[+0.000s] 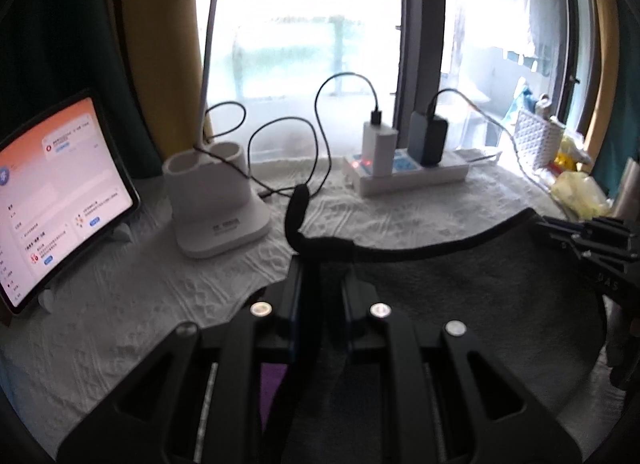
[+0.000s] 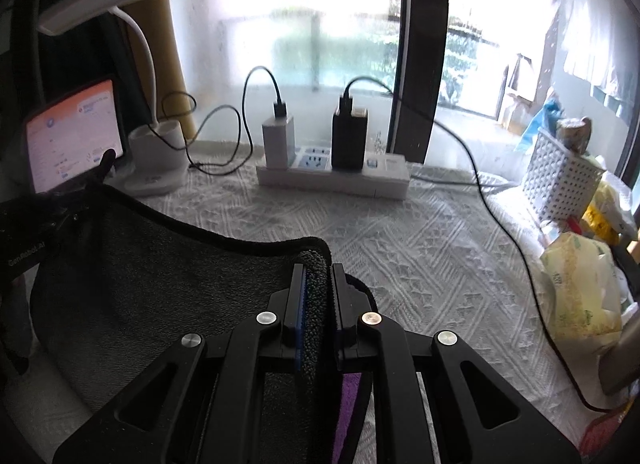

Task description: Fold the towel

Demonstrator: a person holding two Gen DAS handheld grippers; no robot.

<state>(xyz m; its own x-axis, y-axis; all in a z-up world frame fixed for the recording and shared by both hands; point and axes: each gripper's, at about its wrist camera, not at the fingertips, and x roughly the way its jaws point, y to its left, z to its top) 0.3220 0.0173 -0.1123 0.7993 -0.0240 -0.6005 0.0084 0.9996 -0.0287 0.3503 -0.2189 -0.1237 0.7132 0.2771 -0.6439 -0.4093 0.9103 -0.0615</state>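
Observation:
A dark grey towel (image 1: 460, 296) with a black hem is held up above the white textured tablecloth (image 1: 160, 284), stretched between both grippers. My left gripper (image 1: 320, 260) is shut on the towel's left corner, where a black loop sticks up. My right gripper (image 2: 319, 276) is shut on the towel's right corner (image 2: 314, 264); the towel (image 2: 160, 284) sags to the left of it. The right gripper also shows at the right edge of the left wrist view (image 1: 592, 244). The left gripper shows at the left edge of the right wrist view (image 2: 48, 216).
At the back stand a lit tablet (image 1: 60, 200), a white lamp base (image 1: 216, 208) and a power strip (image 1: 412, 172) with chargers and black cables. A white basket (image 2: 560, 180) and plastic bags (image 2: 580, 284) sit at the right. A window is behind.

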